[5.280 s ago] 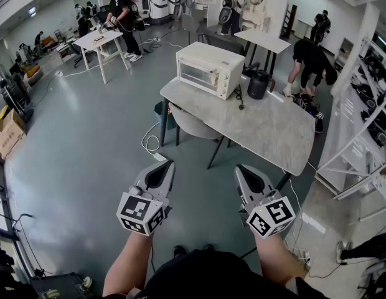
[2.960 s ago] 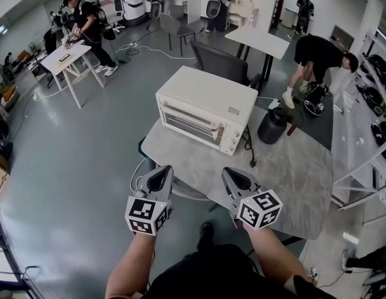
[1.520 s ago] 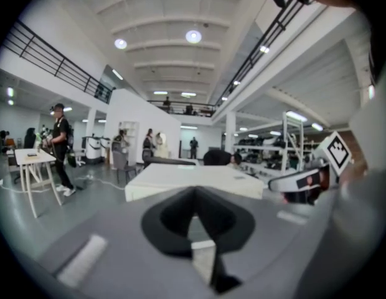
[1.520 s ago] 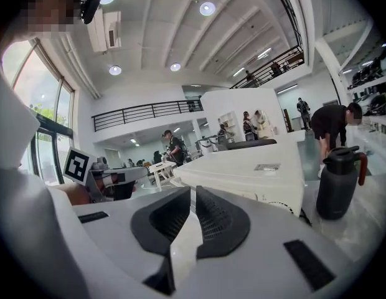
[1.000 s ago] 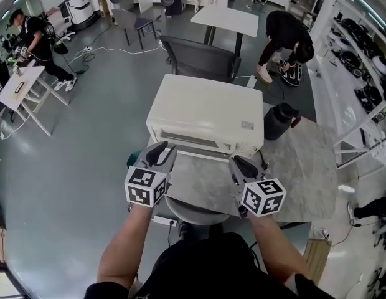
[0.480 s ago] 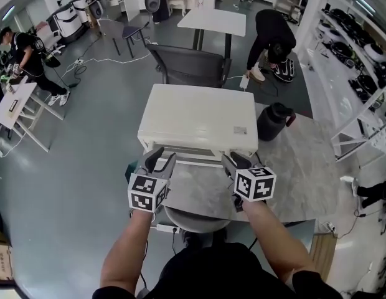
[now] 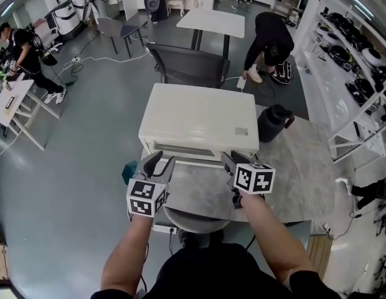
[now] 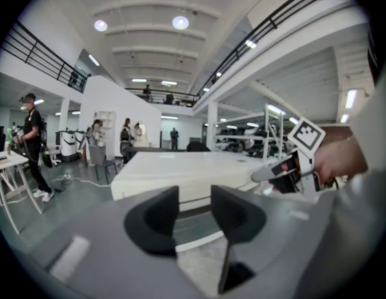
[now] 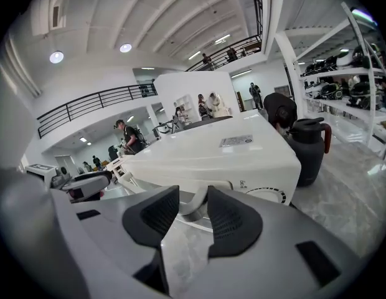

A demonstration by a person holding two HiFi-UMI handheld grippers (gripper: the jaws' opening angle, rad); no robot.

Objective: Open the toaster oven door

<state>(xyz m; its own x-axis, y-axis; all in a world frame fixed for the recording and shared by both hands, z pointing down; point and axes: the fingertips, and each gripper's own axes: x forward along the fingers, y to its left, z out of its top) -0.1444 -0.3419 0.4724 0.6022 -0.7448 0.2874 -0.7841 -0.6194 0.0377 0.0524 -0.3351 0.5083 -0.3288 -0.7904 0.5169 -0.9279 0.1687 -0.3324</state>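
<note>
A white toaster oven (image 7: pixel 199 122) stands on a grey marble table (image 7: pixel 299 173), its door towards me and closed. My left gripper (image 7: pixel 157 162) sits at the left end of the oven's front, my right gripper (image 7: pixel 228 161) at the right end. Both have just been opening their jaws. In the left gripper view the left gripper (image 8: pixel 194 213) is open with nothing between its pads, and the oven (image 8: pixel 180 170) lies just beyond. In the right gripper view the right gripper (image 9: pixel 193 210) is open, and the white door handle (image 9: pixel 196 199) shows in the gap, untouched by the pads.
A black jug (image 7: pixel 272 122) stands on the table right of the oven. A grey chair (image 7: pixel 193 67) stands behind the table and a round seat (image 7: pixel 190 220) below its near edge. A person (image 7: pixel 272 36) bends over further back. Metal shelving (image 7: pixel 361 104) lines the right side.
Both grippers have come forward to the oven's front edge. The right one has dropped and rolled a little. Both pairs of jaws stand wider than a second ago.
</note>
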